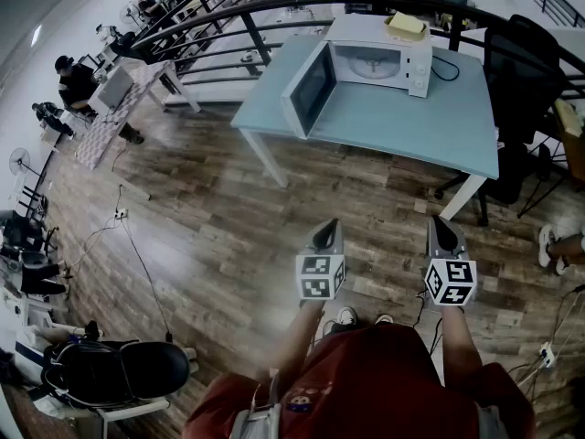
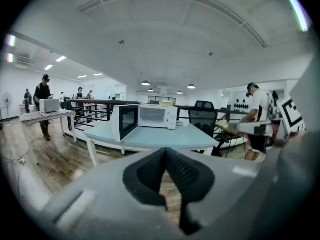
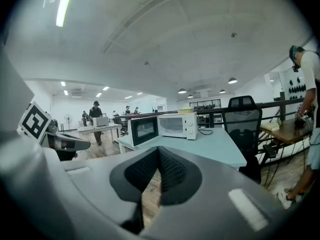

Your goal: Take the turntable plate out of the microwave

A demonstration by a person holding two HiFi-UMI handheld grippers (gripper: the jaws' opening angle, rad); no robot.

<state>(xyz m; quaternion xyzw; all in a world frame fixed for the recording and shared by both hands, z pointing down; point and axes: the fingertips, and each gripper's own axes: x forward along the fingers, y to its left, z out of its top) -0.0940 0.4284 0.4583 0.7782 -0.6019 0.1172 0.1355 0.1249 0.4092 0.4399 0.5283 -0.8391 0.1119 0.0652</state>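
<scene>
While held side by side, left gripper (image 1: pixel 325 230), right gripper (image 1: pixel 444 226), jaws closed, empty.

White microwave (image 1: pixel 379 62) with a yellow object (image 1: pixel 407 24) on top, pale blue bench (image 1: pixel 411 126), brown wood-grain floor (image 1: pixel 228 231), black-and-white square markers on left gripper (image 1: pixel 325 236) and right gripper (image 1: pixel 445 230), black jaws, dark red shirt (image 1: pixel 384 373)
</scene>
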